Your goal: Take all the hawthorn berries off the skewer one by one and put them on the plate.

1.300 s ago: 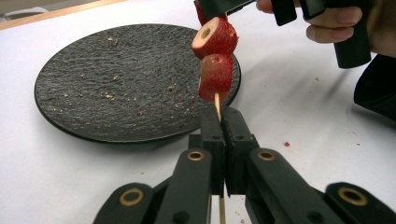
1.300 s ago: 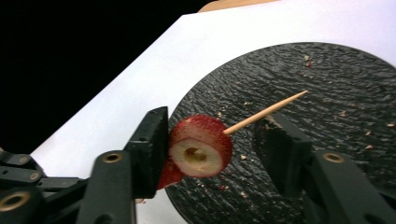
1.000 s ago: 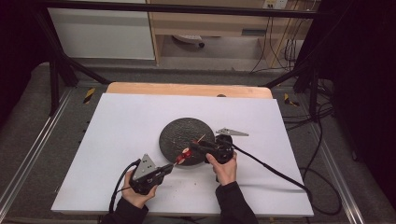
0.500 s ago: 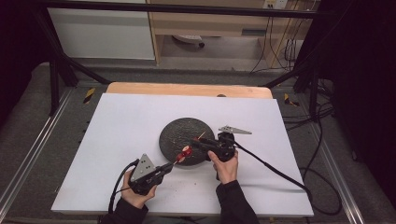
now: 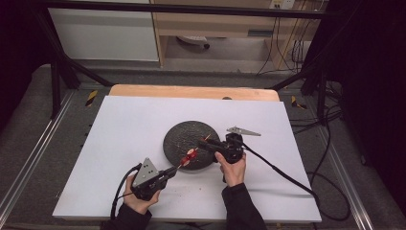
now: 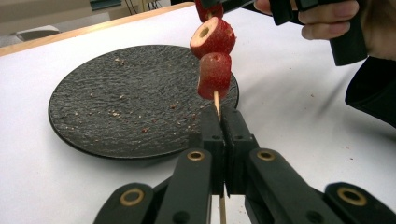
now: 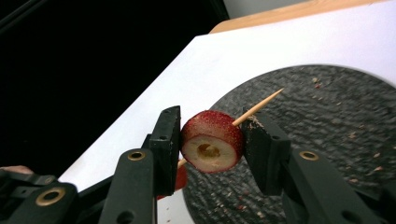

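1. High view: left gripper (image 5: pixel 168 172) and right gripper (image 5: pixel 212 143) meet over the round dark plate's (image 5: pixel 184 132) near edge, red fruit (image 5: pixel 188 156) between them.
2. Left gripper view: jaws pinched on the thin wooden skewer (image 6: pixel 216 100); it's slender and could slip or snap if tugged sideways.
3. Right gripper view: jaws clamp a glossy cored fruit slice (image 7: pixel 211 142); squeeze harder and the soft flesh may split.
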{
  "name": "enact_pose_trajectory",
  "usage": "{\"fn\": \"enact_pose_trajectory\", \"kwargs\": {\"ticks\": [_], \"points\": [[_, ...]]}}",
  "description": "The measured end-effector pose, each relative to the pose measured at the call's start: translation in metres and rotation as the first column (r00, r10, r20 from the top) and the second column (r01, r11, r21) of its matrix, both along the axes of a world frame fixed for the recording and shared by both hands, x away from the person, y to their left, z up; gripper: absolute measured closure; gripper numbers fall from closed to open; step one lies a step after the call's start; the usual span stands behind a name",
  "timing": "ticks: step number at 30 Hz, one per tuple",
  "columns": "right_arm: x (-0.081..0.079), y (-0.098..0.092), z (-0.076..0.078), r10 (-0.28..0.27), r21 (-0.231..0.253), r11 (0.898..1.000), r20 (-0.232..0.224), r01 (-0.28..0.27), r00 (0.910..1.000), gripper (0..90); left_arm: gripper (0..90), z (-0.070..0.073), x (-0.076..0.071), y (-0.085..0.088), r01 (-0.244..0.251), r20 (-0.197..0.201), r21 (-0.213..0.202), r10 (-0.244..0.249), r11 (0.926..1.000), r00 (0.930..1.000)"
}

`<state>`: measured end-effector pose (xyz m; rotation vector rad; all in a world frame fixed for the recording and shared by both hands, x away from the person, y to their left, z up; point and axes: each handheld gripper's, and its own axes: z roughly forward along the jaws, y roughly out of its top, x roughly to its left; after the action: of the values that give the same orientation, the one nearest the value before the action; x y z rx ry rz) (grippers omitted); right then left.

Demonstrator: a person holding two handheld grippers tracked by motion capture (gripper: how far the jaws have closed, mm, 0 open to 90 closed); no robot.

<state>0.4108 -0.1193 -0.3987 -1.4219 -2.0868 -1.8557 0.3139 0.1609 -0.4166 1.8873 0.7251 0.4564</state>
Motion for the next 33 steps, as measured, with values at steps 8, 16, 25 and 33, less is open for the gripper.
{"fn": "enact_pose_trajectory", "kwargs": {"ticks": [8, 16, 25, 33], "points": [[0.005, -0.013, 0.014, -0.073, -0.030, 0.997, 0.044, 0.074, 0.9964, 59.6, 88.6, 0.001, -0.001, 0.003, 0.008, 0.005, -0.006, -0.008, 0.9999, 1.0000], [0.014, -0.028, 0.028, -0.111, -0.041, 0.992, 0.086, 0.115, 0.9901, 59.6, 88.5, 0.001, -0.001, 0.004, 0.012, 0.008, -0.007, -0.012, 0.9999, 0.9999], [0.019, -0.036, 0.034, -0.144, -0.063, 0.987, 0.107, 0.151, 0.9838, 59.5, 88.5, 0.006, 0.003, 0.017, -0.020, 0.003, -0.042, 0.020, 0.9989, 0.9998], [0.022, -0.018, 0.010, -0.107, -0.105, 0.988, 0.068, 0.114, 0.9919, 59.4, 88.4, 0.008, 0.007, 0.025, -0.042, -0.013, -0.059, 0.041, 0.9973, 0.9991]]}}
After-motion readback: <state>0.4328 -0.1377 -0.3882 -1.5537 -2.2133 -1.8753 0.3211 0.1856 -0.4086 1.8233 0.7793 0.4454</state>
